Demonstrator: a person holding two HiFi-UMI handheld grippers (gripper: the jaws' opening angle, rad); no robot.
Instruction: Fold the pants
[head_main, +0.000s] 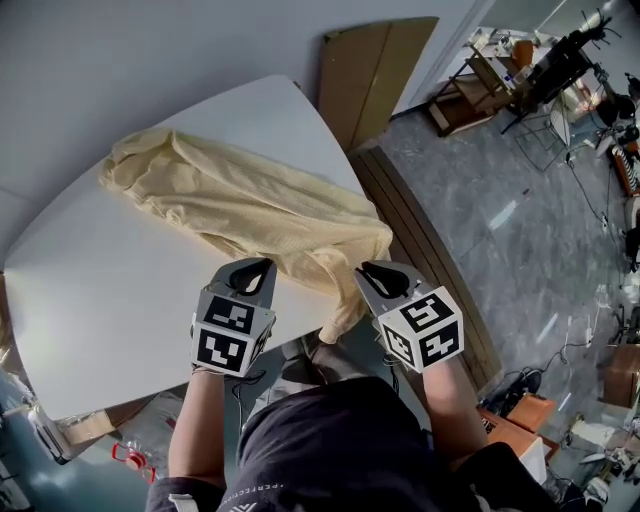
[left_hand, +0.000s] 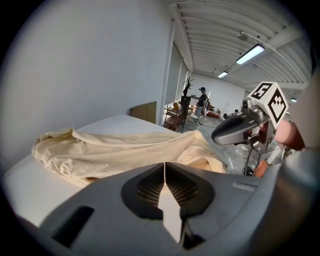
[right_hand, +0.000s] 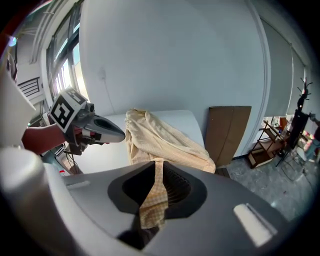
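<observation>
Right gripper (head_main: 378, 275) pinches the cream pants (head_main: 240, 200) at the white table's (head_main: 90, 290) five o'clock edge. Left gripper (head_main: 255, 272), at its nine o'clock, sits closed and empty.

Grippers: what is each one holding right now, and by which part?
The right gripper pinches the pants by a bunched edge at their near end. The left gripper is shut on nothing.

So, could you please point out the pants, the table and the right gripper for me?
pants (head_main: 250, 205), head view, middle of the crumpled cream fabric.
table (head_main: 110, 290), head view, bare white top beside the fabric.
right gripper (head_main: 368, 268), head view, between its fingertips, closed on the fabric.
</observation>
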